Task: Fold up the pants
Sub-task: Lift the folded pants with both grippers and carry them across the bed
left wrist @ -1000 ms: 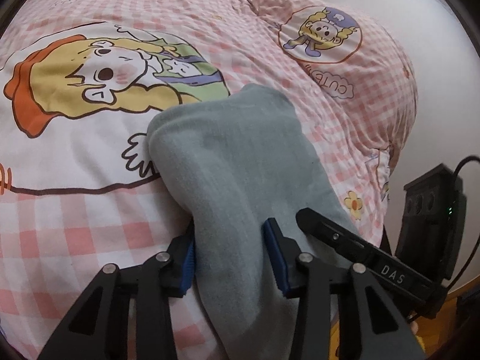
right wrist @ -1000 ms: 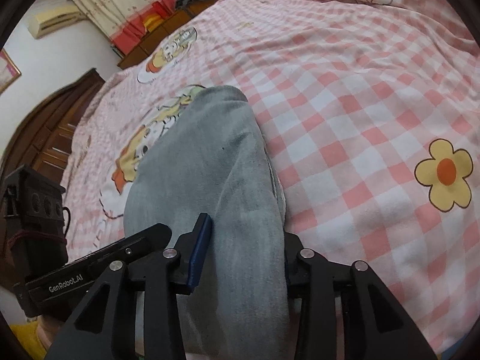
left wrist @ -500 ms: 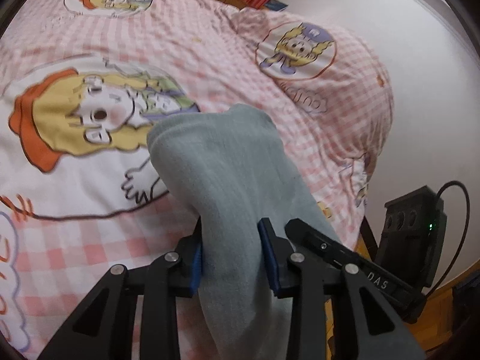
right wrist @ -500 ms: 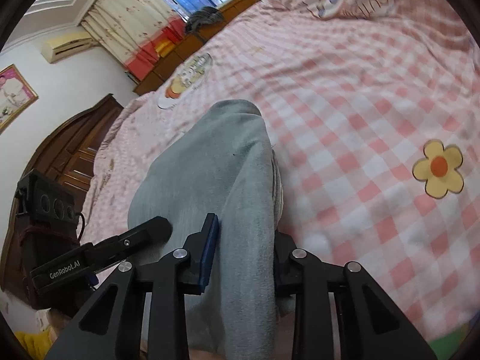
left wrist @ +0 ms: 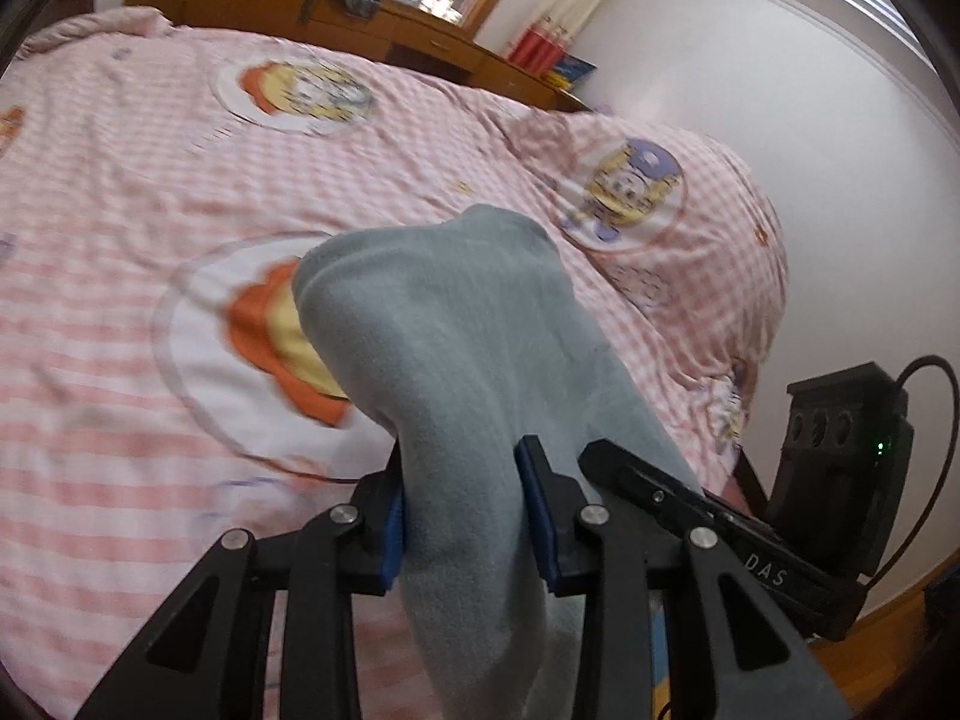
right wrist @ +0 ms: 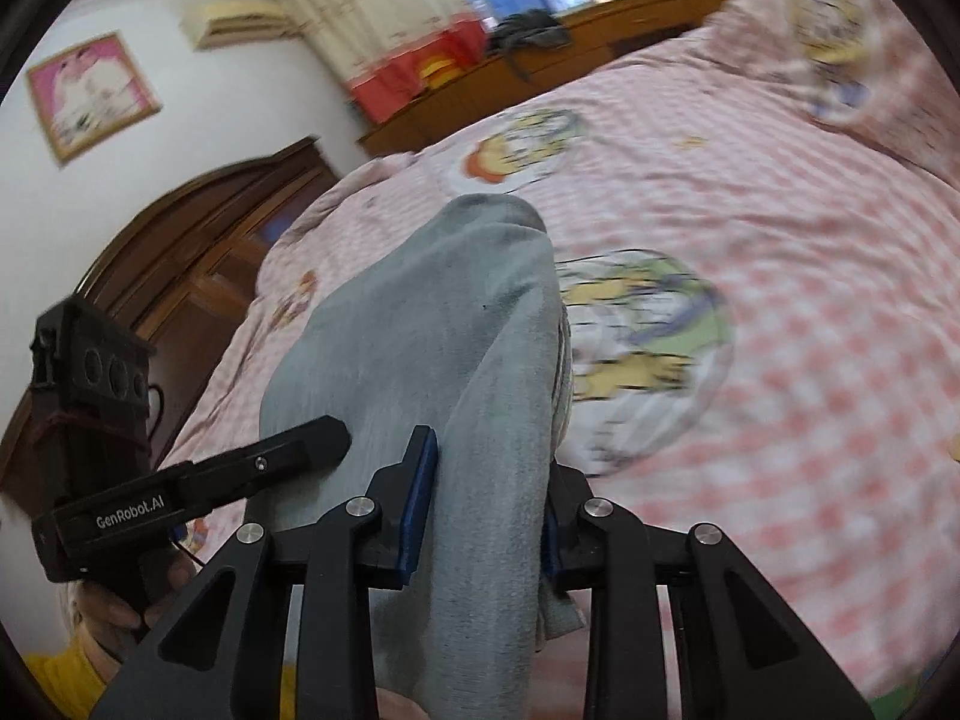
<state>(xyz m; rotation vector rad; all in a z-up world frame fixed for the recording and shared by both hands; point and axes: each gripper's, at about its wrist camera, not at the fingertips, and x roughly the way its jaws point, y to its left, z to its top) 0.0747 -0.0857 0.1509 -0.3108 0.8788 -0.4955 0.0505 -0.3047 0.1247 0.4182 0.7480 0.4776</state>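
The grey pants [left wrist: 456, 348] hang bunched between both grippers, lifted above the pink checked bedspread [left wrist: 150, 168]. My left gripper [left wrist: 465, 510] is shut on one edge of the pants, the cloth draping over and down between its blue pads. My right gripper [right wrist: 486, 516] is shut on the other edge of the pants [right wrist: 432, 348]. Each gripper shows in the other's view, close beside it: the right one [left wrist: 708, 516] and the left one [right wrist: 198, 492]. The lower part of the pants is hidden below the fingers.
The bedspread carries cartoon prints [left wrist: 294, 90]. A pillow [left wrist: 660, 192] lies at the bed's right end by a white wall. A wooden sideboard [left wrist: 336, 24] stands beyond the bed. A dark wooden door [right wrist: 198, 252] is on the left in the right wrist view.
Both grippers have risen and tilted up with the pants, lifting them off the bedspread. The far room, window and door have come into view. Both jaws have closed tighter on the cloth.
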